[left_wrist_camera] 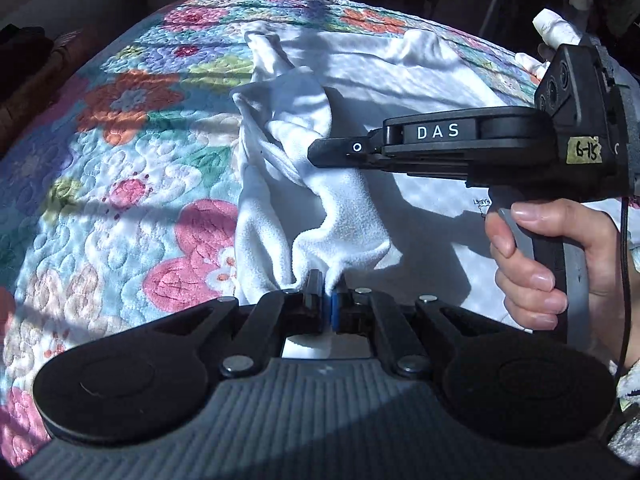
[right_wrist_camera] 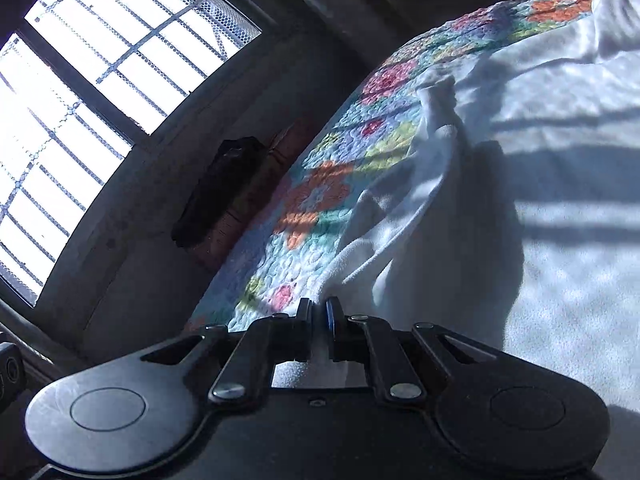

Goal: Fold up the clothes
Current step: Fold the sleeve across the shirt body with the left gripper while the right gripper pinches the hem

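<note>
Left wrist view: the white garment (left_wrist_camera: pixel 340 200) on the floral quilt (left_wrist_camera: pixel 120 160) is clamped by both grippers' jaws, left gripper (left_wrist_camera: pixel 326 284) and right gripper (right_wrist_camera: pixel 318 308).

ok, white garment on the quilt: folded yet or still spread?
Mostly spread, not folded. The white garment lies flat across the quilt; only its near edge is bunched up, pinched in the left claw and right claw.

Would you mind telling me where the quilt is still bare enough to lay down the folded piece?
The floral quilt lies bare left of the white garment, out to the bed's left edge. A narrower bare strip runs beyond the garment's far edge. The middle and right are crowded: the garment spreads there, with the left gripper and right gripper both pinching it.
</note>
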Demonstrator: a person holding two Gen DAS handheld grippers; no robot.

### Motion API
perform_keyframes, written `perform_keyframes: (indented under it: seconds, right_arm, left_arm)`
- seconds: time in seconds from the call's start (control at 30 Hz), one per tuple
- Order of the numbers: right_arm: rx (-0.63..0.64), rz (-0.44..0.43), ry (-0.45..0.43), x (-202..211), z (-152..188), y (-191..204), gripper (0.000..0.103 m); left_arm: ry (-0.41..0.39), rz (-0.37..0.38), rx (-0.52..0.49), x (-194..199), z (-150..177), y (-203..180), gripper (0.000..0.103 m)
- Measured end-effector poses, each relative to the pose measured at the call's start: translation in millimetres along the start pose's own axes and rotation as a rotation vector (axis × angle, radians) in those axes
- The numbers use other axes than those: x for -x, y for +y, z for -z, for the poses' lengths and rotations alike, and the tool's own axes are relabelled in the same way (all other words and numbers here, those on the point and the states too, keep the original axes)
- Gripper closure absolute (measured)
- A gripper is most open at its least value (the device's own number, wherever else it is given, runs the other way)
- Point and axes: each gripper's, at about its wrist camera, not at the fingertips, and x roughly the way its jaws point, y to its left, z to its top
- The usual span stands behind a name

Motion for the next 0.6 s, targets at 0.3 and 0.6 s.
perform_keyframes:
  seconds: [0.3, 0.6]
  right_arm:
    - [0.064, -0.167, 0.024, 19.8, -11.5, 21.4, 0.093]
    - [0.039, -0.179, 0.010, 29.7, -0.2, 25.2, 0.093]
  left_arm:
    - [-0.145, 0.004, -0.057, 15.4, -6.9, -13.9, 0.052]
    - [-0.139, -0.021, -0.080, 25.0, -6.7, -13.3, 0.043]
